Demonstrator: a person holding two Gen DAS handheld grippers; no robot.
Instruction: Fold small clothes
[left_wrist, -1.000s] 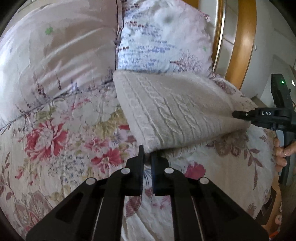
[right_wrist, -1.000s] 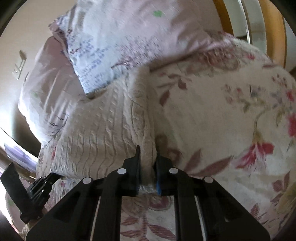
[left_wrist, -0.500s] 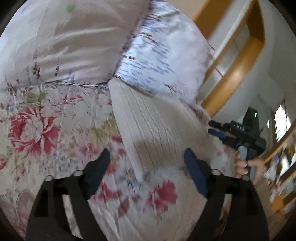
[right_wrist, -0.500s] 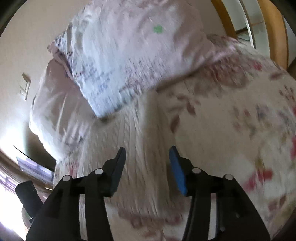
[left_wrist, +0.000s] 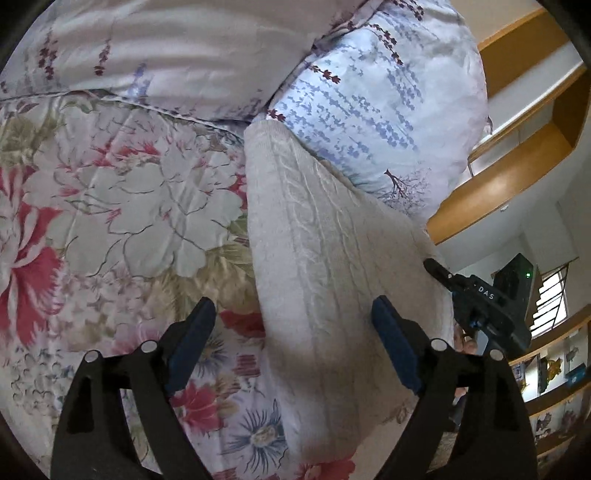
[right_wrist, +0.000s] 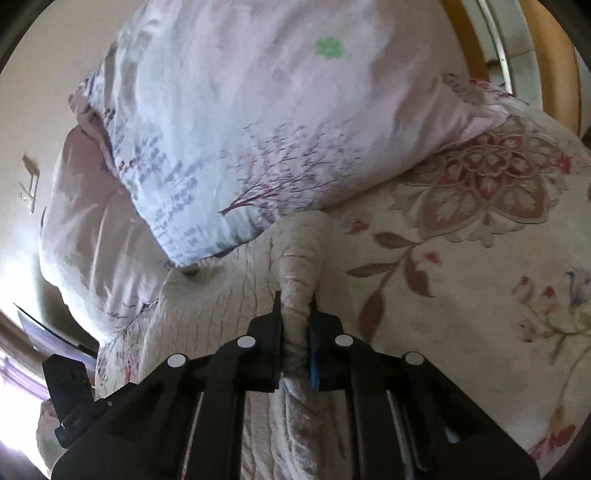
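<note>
Presently, left wrist view, from left to right. Item: floral quilt (left_wrist: 110, 206), filling the left half of the frame, red and pale blooms. Item: my left gripper (left_wrist: 291, 332), lower centre, jaws spread wide, blue pads (left_wrist: 186, 345) clear of any cloth; the jaws have just been opening and nothing is pinched between them. Item: cream cable-knit sweater (left_wrist: 325, 251), folded, running from frame centre down to the lower right, its left edge lying between my spread jaws, its far end against a blue-printed pillow (left_wrist: 376, 92) at upper right. Item: my right gripper (left_wrist: 443, 275), right edge of frame, tip at the sweater's right edge.

Right wrist view, left to right. Item: pale pink pillow (right_wrist: 92, 221), left. Item: blue-printed pillow, upper centre. Item: sweater, centre and lower centre, one bunched fold rising into my right gripper, whose jaws are pressed together on that fold. Item: quilt, right half of frame.
</note>
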